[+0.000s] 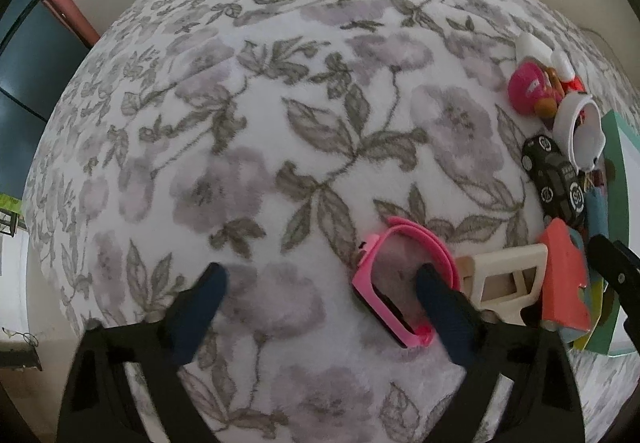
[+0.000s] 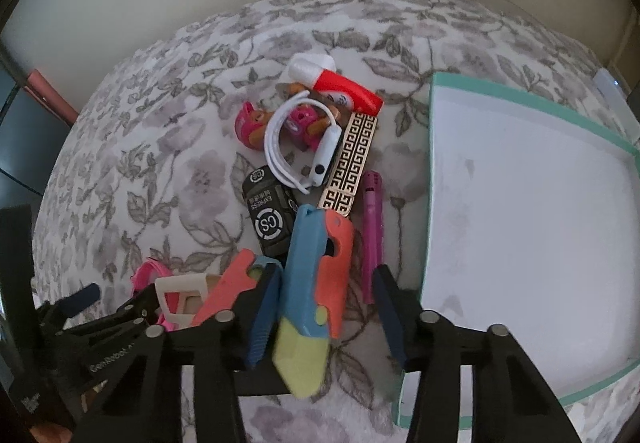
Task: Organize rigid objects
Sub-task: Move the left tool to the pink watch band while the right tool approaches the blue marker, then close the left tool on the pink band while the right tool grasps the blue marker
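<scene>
The right gripper (image 2: 326, 309) has its jaws apart around the blue, orange and yellow toy (image 2: 312, 291), not squeezing it. The toy lies long-ways on the flowery blanket (image 2: 160, 147), yellow tip toward the camera, beside the white box (image 2: 520, 203). The left gripper (image 1: 320, 283) is spread wide, one finger inside the pink watch (image 1: 394, 283) band.

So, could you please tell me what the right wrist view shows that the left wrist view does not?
Only the right wrist view shows the gold-and-black patterned bar, the purple pen and the whole interior of the teal-rimmed white tray, plus the right gripper with its jaws either side of the blue-orange-yellow toy. Only the left wrist view shows the left gripper, jaws apart, one finger inside the pink watch band's loop. Both show the black toy car, the pink figure and the floral cloth.
</scene>
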